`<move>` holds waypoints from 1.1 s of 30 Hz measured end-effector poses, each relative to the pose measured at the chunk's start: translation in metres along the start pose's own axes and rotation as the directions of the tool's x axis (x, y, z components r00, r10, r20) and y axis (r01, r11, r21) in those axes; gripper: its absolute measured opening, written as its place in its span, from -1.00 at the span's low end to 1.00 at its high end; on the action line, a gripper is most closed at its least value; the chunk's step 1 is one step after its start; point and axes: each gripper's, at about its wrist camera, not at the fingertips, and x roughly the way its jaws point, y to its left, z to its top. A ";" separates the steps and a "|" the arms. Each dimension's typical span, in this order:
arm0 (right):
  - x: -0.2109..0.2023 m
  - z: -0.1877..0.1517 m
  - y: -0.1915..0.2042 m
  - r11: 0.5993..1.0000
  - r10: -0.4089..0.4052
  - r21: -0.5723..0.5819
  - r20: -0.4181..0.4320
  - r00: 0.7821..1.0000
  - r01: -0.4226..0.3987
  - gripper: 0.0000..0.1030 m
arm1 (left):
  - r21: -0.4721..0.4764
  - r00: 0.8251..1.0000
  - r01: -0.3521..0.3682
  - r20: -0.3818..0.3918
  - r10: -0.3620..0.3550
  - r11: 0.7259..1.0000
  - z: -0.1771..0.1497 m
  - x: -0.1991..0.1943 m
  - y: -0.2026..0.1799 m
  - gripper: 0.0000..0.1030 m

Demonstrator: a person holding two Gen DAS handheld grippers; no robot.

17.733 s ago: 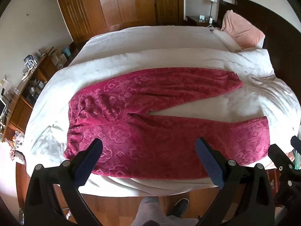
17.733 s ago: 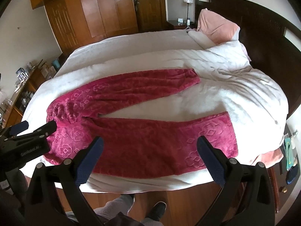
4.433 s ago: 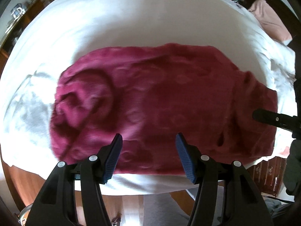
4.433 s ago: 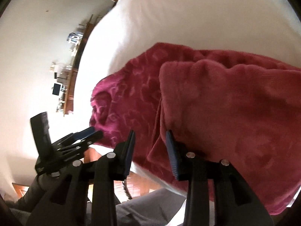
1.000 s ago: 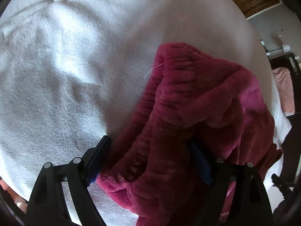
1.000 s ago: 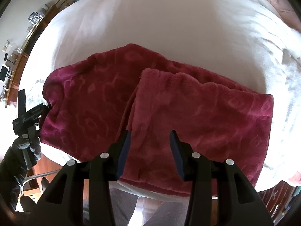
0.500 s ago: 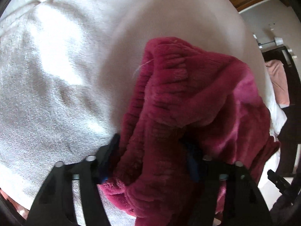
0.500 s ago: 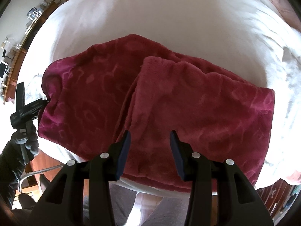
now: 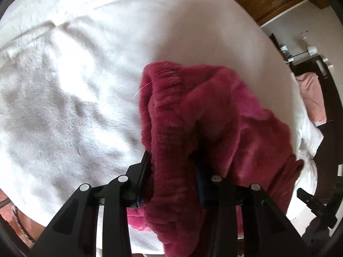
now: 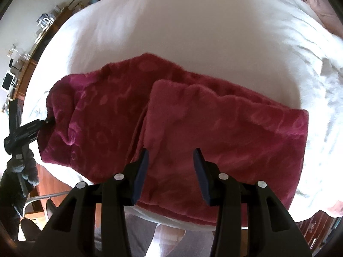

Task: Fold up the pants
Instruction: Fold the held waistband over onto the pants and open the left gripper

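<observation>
The pants (image 10: 193, 115) lie across the near edge of the bed (image 10: 193, 32), folded so one layer rests on top of the other toward the right. The left tool (image 9: 171, 171) is at the pants' left end, its jaws closing with the waistband bunched between them. The right tool (image 10: 171, 162) hangs above the near edge of the upper layer. A pillow (image 9: 313, 94) lies at the bed's far right.

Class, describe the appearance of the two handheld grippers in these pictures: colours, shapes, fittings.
Both the left gripper and the right gripper have matte black angular frames, silver round rivets and flat dark blue ribbed jaws. A dark glove covers the left hand.
</observation>
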 end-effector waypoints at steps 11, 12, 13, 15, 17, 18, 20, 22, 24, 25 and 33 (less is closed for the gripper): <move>-0.011 -0.013 -0.034 0.998 0.047 0.044 0.025 0.999 -0.048 -0.14 | 0.068 0.993 0.069 0.087 -0.074 0.995 -0.010 -0.045 -0.066 -0.45; -0.013 -0.015 -0.037 0.998 0.051 0.046 0.029 0.998 -0.052 -0.14 | 0.076 0.992 0.074 0.093 -0.081 0.994 -0.011 -0.049 -0.072 -0.48; -0.015 -0.016 -0.041 0.997 0.055 0.048 0.034 0.998 -0.057 -0.14 | 0.089 0.991 0.081 0.101 -0.090 0.993 -0.013 -0.053 -0.081 -0.48; -0.020 -0.020 -0.048 0.996 0.063 0.055 0.044 0.997 -0.065 -0.14 | 0.114 0.988 0.097 0.112 -0.110 0.989 -0.018 -0.061 -0.095 -0.50; -0.022 -0.026 -0.055 0.995 0.069 0.062 0.050 0.996 -0.072 -0.14 | 0.135 0.984 0.114 0.119 -0.130 0.984 -0.021 -0.068 -0.111 -0.50; -0.024 -0.027 -0.060 0.995 0.073 0.066 0.052 0.996 -0.077 -0.14 | 0.151 0.982 0.125 0.123 -0.144 0.981 -0.025 -0.071 -0.121 -0.50; -0.029 -0.032 -0.069 0.993 0.082 0.076 0.058 0.995 -0.086 -0.14 | 0.184 0.977 0.148 0.124 -0.172 0.972 -0.031 -0.078 -0.143 -0.51; -0.033 -0.038 -0.079 0.992 0.087 0.085 0.064 0.994 -0.092 -0.14 | 0.220 0.973 0.166 0.123 -0.196 0.961 -0.037 -0.083 -0.165 -0.51; -0.034 -0.043 -0.089 0.991 0.092 0.092 0.068 0.993 -0.098 -0.14 | 0.262 0.968 0.188 0.114 -0.224 0.947 -0.046 -0.087 -0.192 -0.51; -0.036 -0.046 -0.094 0.990 0.094 0.097 0.070 0.993 -0.101 -0.14 | 0.276 0.966 0.195 0.111 -0.233 0.941 -0.049 -0.089 -0.206 -0.51; -0.045 -0.068 -0.133 0.984 0.114 0.127 0.088 0.990 -0.125 -0.14 | 0.407 0.944 0.286 0.034 -0.327 0.868 -0.099 -0.088 -0.309 -0.66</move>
